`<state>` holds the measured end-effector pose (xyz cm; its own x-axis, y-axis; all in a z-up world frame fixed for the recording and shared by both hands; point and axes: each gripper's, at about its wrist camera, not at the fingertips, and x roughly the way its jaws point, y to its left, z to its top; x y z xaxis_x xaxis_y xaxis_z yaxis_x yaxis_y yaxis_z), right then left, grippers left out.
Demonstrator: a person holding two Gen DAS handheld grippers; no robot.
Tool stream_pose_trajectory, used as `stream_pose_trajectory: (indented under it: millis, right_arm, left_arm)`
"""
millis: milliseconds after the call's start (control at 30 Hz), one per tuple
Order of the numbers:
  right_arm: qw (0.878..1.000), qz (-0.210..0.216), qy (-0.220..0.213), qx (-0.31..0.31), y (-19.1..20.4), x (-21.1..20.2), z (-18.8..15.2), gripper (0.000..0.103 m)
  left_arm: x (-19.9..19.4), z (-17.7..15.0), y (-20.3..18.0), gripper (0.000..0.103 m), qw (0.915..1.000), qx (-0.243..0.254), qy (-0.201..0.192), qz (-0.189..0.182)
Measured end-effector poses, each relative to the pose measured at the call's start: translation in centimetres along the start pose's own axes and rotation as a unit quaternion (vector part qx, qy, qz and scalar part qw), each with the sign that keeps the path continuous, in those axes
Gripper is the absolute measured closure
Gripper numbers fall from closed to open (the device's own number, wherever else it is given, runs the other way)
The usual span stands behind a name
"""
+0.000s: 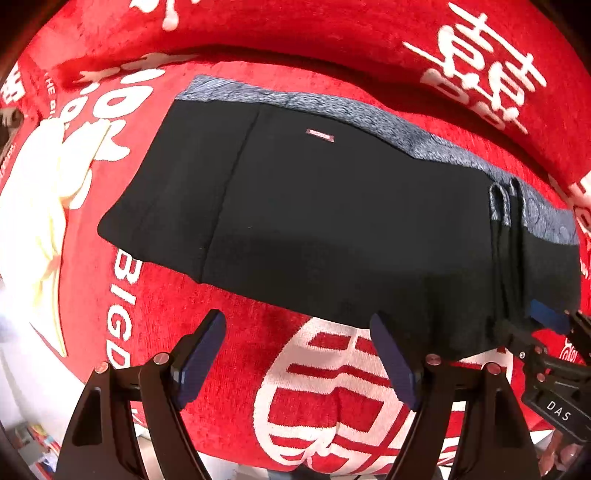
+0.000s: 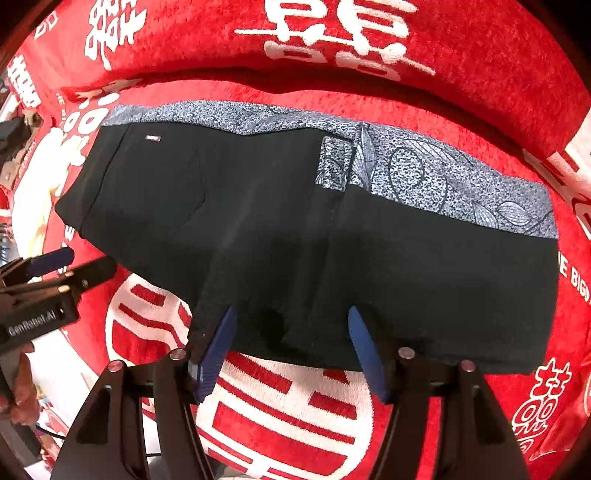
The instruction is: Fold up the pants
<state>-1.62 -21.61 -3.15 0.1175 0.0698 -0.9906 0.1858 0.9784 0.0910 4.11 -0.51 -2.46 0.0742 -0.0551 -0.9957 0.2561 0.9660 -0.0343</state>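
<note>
Black pants (image 1: 314,221) with a grey patterned strip along the far edge lie folded flat on a red blanket (image 1: 236,332); they also show in the right wrist view (image 2: 295,236). My left gripper (image 1: 299,354) is open and empty, just short of the pants' near edge. My right gripper (image 2: 291,350) is open, its blue pads (image 2: 218,343) over the near edge of the pants, holding nothing. The right gripper also shows at the right of the left wrist view (image 1: 554,325), and the left gripper at the left of the right wrist view (image 2: 70,266).
The red blanket (image 2: 288,406) with white characters covers a sofa seat, with a backrest (image 1: 332,33) behind. A cream cloth (image 1: 44,206) lies at the left. The seat's front edge is just below the grippers.
</note>
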Motion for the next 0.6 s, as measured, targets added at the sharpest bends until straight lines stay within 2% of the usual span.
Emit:
stream_pose_trajectory:
  millis: [200, 267, 333, 467, 600]
  right_arm:
    - [1.0, -0.013, -0.002, 0.001, 0.8, -0.1, -0.1, 0.038]
    - [1.0, -0.02, -0.015, 0.001, 1.0, -0.6, 0.0, 0.051]
    - [1.0, -0.009, -0.027, 0.003, 1.2, -1.2, 0.0, 0.062]
    - [0.999, 0.007, -0.031, -0.015, 2.6, -1.2, 0.0, 0.062]
    - [1.0, 0.008, -0.006, -0.023, 3.1, 1.0, 0.1, 0.062]
  left_arm:
    - [0.4, 0.2, 1.1, 0.022, 1.0, -0.009, 0.002, -0.004]
    - [0.2, 0.0, 1.5, 0.022, 0.9999, -0.01, -0.002, -0.007]
    - [0.0, 0.1, 1.9, 0.022, 0.9998, -0.013, -0.008, -0.012]
    - [-0.5, 0.4, 4.0, 0.022, 0.9982, -0.037, -0.035, -0.031]
    - [-0.9, 0.6, 6.7, 0.022, 0.9951, -0.065, -0.061, -0.041]
